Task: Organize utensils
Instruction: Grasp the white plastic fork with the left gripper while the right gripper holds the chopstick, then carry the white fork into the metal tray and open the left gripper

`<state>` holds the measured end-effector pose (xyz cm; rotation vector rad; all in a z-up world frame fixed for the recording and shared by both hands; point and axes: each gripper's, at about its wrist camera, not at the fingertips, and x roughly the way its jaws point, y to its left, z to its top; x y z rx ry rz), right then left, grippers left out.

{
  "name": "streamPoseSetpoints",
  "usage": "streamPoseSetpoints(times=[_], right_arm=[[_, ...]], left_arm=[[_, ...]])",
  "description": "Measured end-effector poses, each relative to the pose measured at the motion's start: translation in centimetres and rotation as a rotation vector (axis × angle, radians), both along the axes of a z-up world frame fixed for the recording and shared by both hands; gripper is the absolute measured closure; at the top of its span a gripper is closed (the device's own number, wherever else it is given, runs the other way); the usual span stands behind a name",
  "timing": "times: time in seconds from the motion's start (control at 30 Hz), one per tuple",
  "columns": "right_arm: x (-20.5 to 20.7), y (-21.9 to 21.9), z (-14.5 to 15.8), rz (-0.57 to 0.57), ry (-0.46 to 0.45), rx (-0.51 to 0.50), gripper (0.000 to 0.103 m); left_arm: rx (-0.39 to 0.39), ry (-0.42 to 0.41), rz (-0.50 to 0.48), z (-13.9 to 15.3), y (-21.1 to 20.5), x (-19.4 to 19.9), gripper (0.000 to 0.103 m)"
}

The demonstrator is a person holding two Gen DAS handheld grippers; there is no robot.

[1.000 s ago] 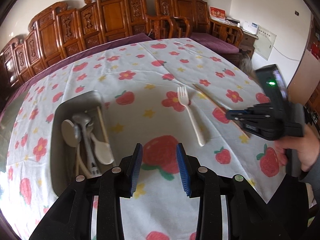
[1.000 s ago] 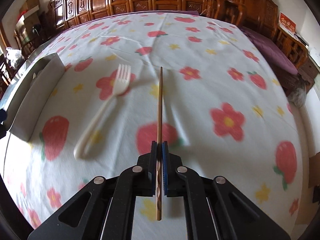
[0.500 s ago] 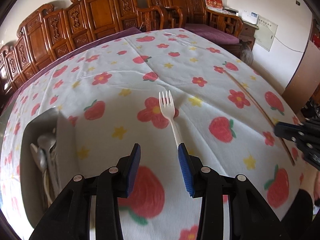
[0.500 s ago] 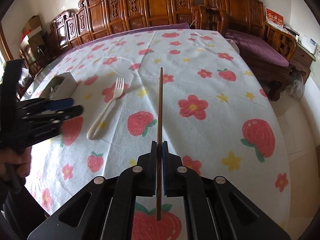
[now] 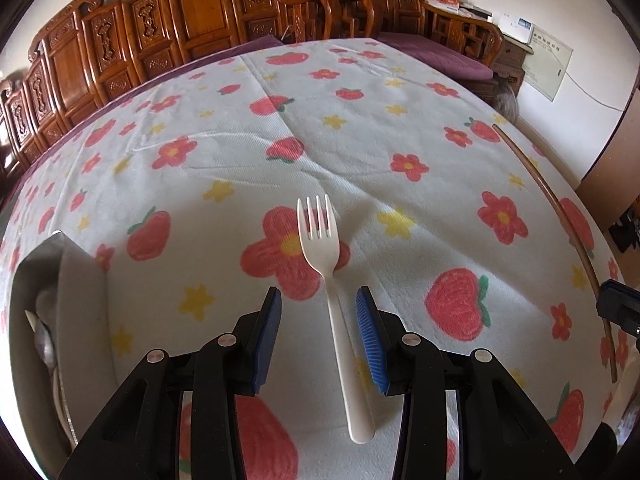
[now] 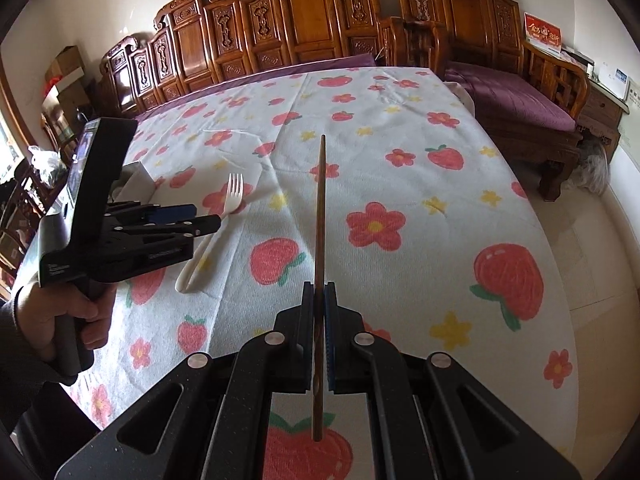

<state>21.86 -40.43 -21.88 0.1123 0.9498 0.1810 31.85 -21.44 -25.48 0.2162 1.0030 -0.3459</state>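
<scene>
Right claw [image 6: 319, 308] grips the chopstick [image 6: 319, 216]; the left claw [image 5: 319, 316], wide, straddles the fork [image 5: 332, 280]; neither sits in the tray [image 5: 80, 280] beside it yet.

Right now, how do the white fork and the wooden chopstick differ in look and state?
The white fork lies flat on the tablecloth, ungripped, its handle between the open left hand-held gripper fingers. The wooden chopstick is clamped in the shut right hand-held gripper, held above the cloth. The fork is pale, with a broad tined head; the chopstick is dark brown, thin and plain. Both are long, slender utensils outside the metal tray.
</scene>
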Motion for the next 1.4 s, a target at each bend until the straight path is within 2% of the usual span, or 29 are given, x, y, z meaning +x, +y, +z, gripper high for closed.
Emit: streamPoseSetpoints(times=[0.2,0.23,0.33,0.4,0.47,0.57,0.87,1.2,1.4], right_arm=[[0.1,0.1,-0.3,0.005,0.008,0.01,0.097],[0.1,0.2,-0.4,0.009,0.009,0.011,0.097],[0.1,0.5,-0.5,0.019,0.012,0.007,0.097],[0.1,0.7,-0.5,0.022,0.011,0.005,0.097],[0.1,0.8,-0.4,0.025,0.01,0.006,0.097],[0.0,0.8,-0.2,0.025,0.008,0.02,0.097],[-0.7,2.6,1.3,0.071,-0.028,0.017,0.097],[-1.9,6.0,3.1,0.158,-0.065,0.012,0.097],[-3.0,8.6,3.7,0.221,-0.083,0.0,0.097]], left_arm=[[-0.003,0.016,-0.006,-0.6,-0.5,0.1,0.068],[-0.008,0.02,-0.009,-0.7,-0.5,0.1,0.076],[0.001,0.031,-0.02,-1.1,-0.8,-0.1,0.091],[0.01,0.026,-0.027,-1.1,-0.8,-0.3,0.096],[0.018,0.031,-0.029,-1.0,-0.6,-0.5,0.097],[0.066,-0.008,-0.046,-0.3,-0.4,-1.5,0.097],[0.014,-0.048,-0.024,3.8,2.8,-4.5,0.097],[0.007,-0.124,0.01,8.8,6.3,-7.9,0.097],[0.007,-0.152,0.049,10.8,8.6,-9.3,0.096]])
